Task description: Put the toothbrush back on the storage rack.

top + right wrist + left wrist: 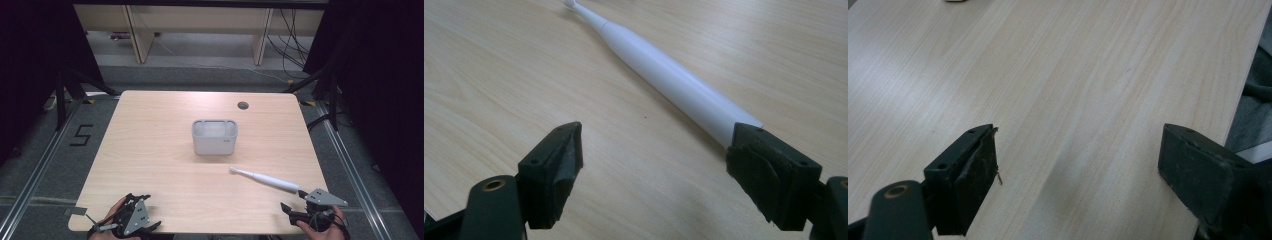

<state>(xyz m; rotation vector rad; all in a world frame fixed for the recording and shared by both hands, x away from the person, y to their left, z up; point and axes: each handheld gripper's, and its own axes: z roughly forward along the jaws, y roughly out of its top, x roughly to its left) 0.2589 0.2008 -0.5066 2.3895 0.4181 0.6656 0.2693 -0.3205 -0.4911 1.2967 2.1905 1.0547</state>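
On my left, the left gripper sits at the near-left corner of the pale wooden table, held in the person's left hand. From its own camera I see its two black jaws spread wide, with nothing but bare wood grain between them, and the table's edge running just past the right-hand jaw.

Moving toward the middle, a light grey rectangular plastic holder stands upright at the centre of the table, open at the top, with smaller compartments along its far side. Behind it and to the right there is a small round dark cable hole in the tabletop.

Further right, a slim white electric toothbrush lies flat on the wood, well apart from the holder, its brush head pointing toward the centre and its handle end toward the near-right corner.

At that corner, the right gripper is held in the person's right hand. Its jaws are spread apart too; in the right gripper view the toothbrush's handle end sits just in front of the right-hand jaw, and I cannot tell whether they touch.
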